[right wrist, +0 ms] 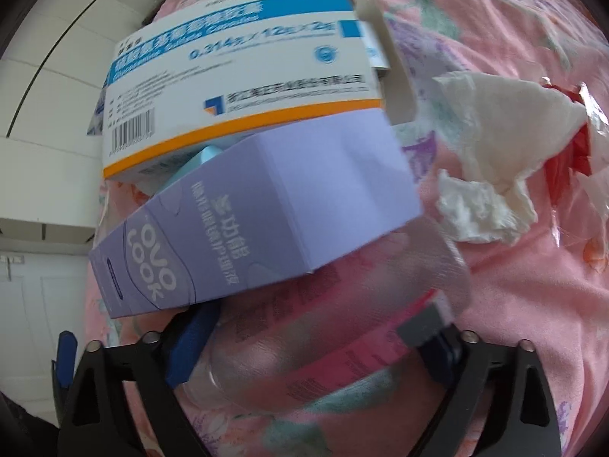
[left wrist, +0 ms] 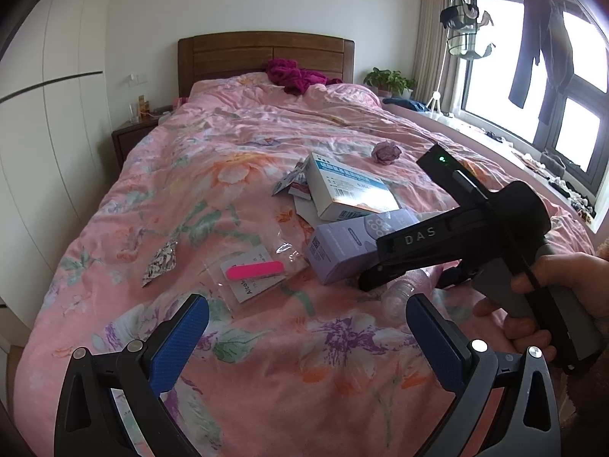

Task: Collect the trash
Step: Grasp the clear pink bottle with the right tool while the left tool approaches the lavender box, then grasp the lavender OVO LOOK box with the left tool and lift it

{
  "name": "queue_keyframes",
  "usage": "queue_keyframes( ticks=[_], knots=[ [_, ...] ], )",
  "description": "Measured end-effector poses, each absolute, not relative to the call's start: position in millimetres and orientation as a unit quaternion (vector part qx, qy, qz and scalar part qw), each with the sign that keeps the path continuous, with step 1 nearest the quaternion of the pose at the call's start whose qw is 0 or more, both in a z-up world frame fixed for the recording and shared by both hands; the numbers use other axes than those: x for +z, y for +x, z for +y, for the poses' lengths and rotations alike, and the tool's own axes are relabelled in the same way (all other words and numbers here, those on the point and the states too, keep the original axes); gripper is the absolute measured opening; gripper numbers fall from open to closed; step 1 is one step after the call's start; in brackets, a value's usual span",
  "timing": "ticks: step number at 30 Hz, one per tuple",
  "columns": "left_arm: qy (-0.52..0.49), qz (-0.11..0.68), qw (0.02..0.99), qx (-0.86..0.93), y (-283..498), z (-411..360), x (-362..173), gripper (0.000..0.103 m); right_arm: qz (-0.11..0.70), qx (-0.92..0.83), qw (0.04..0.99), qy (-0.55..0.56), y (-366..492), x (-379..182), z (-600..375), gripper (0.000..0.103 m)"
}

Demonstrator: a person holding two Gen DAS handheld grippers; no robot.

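Trash lies on a pink floral bed (left wrist: 236,198). A clear plastic bottle with a pink label (right wrist: 323,327) lies between my right gripper's (right wrist: 316,339) fingers, which close around it; its neck shows in the left wrist view (left wrist: 399,297). A purple box (left wrist: 342,243) (right wrist: 266,213) and a white-blue medicine box (left wrist: 350,186) (right wrist: 243,76) lie just beyond. My left gripper (left wrist: 308,327) is open and empty above the quilt. Ahead of it lie a pink nail file (left wrist: 254,269) on a clear bag, a foil wrapper (left wrist: 160,262) and a purple crumpled ball (left wrist: 386,152).
White tissue (right wrist: 491,144) and red wrapper pieces (right wrist: 571,152) lie right of the boxes. A wooden headboard (left wrist: 266,53) and magenta cloth (left wrist: 293,74) are at the far end. A nightstand (left wrist: 133,133) stands left, a window ledge (left wrist: 533,160) right.
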State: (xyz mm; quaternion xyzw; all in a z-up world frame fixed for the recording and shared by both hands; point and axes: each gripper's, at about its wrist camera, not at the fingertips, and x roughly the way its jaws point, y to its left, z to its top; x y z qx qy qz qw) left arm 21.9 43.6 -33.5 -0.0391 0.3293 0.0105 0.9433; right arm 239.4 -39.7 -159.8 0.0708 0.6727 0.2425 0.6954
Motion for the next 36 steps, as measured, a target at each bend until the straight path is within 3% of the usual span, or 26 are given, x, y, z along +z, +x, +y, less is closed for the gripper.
queue_keyframes(
  ticks=[12, 14, 16, 18, 27, 32, 36],
  knots=[
    [-0.032, 0.335, 0.942, 0.01, 21, 44, -33, 0.103, 0.677, 0.228, 0.696, 0.062, 258, -170, -20, 0.103],
    [-0.03, 0.335, 0.942, 0.009, 21, 44, -35, 0.103, 0.669, 0.219, 0.707, 0.067, 253, -165, -31, 0.091],
    [-0.03, 0.333, 0.942, 0.009, 20, 43, -36, 0.103, 0.663, 0.214, 0.714, 0.078, 254, -157, -43, 0.066],
    [-0.032, 0.331, 0.943, 0.008, 20, 43, -36, 0.103, 0.652, 0.223, 0.718, 0.1, 250, -146, -52, 0.057],
    [-0.034, 0.334, 0.942, 0.006, 33, 46, -21, 0.103, 0.6, 0.281, 0.74, 0.115, 243, -107, -77, 0.05],
    [0.002, 0.331, 0.944, -0.006, 61, 34, -1, 0.103, 0.575, 0.296, 0.756, 0.102, 231, -74, -101, 0.05],
    [0.066, 0.38, 0.922, -0.025, 111, 11, -1, 0.103, 0.57, 0.294, 0.761, 0.095, 215, -76, -122, 0.05]
  ],
)
